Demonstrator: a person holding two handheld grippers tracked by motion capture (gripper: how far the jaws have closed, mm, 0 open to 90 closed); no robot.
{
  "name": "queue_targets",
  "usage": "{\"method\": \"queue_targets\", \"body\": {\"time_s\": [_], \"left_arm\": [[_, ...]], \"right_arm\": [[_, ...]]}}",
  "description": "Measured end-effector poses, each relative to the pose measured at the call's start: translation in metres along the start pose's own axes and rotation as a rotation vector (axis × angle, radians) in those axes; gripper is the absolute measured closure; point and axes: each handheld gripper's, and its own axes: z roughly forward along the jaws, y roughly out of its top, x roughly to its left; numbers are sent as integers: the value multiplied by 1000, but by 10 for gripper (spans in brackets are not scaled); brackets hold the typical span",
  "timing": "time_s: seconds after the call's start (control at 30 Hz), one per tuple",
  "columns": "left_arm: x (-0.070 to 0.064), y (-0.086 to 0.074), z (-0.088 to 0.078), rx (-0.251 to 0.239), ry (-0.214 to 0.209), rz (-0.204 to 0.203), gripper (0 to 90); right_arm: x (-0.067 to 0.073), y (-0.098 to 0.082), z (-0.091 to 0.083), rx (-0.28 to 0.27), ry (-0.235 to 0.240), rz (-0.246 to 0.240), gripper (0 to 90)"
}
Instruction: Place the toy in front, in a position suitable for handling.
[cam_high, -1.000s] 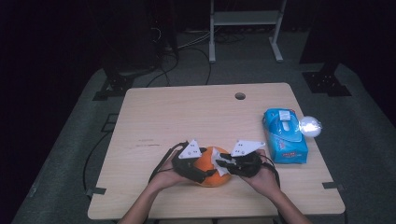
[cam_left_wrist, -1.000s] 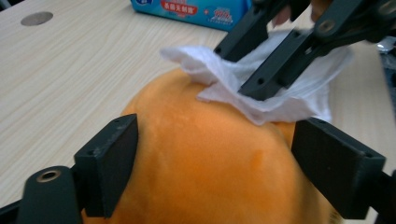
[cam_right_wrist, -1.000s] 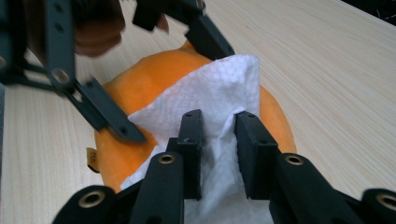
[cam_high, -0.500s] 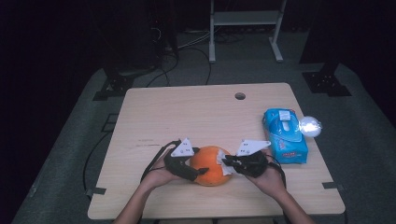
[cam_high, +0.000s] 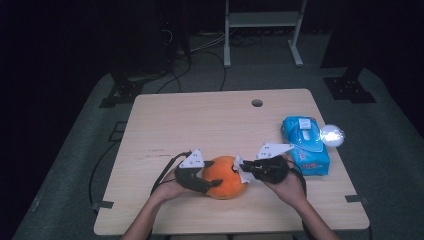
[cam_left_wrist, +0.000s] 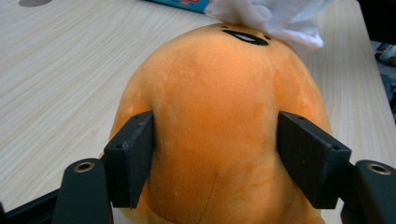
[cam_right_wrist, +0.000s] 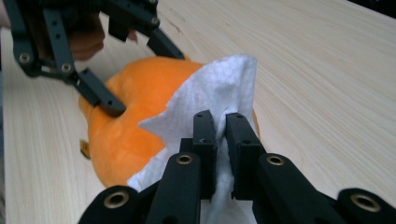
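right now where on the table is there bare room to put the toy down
Bare wood runs across the table's far left and middle, from the round hole to the left edge. Crowded: the near middle, with the orange plush toy, and the right edge, with the blue wipes pack.

Non-task items: blue wet-wipe pack (cam_high: 306, 145) flat on the table (cam_high: 200, 120), just beside the right tongs on their outer side, white flip lid facing up. Bright glare spot (cam_high: 332, 135) at the pack's far-right edge, can't tell what it is. Round cable hole (cam_high: 257, 103) in the tabletop, well beyond the tongs toward the far edge. White metal frame (cam_high: 262, 20) on the floor behind the table. Black stand bases (cam_high: 350, 87) at the far corners. Cables (cam_high: 205, 47) trail over the grey floor
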Motion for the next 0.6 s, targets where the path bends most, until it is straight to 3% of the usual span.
{"method": "queue_targets", "body": {"time_s": [0.17,0.27,0.4,0.47,0.6], "left_arm": [[-6,3,6,-35,-36,-6,306],[-13,7,14,-44,-65,0,310],[-15,9,15,-32,-63,12,310],[-12,7,13,-31,-63,2,310],[-9,6,13,-33,-67,-11,310]], "right_arm": [[-2,-1,-2,-21,41,49,827],[8,6,-6,-44,78,17,826],[17,8,-6,-11,43,-51,826],[12,1,-9,-4,36,-32,826],[-8,-23,-21,18,-4,53,826]]}}
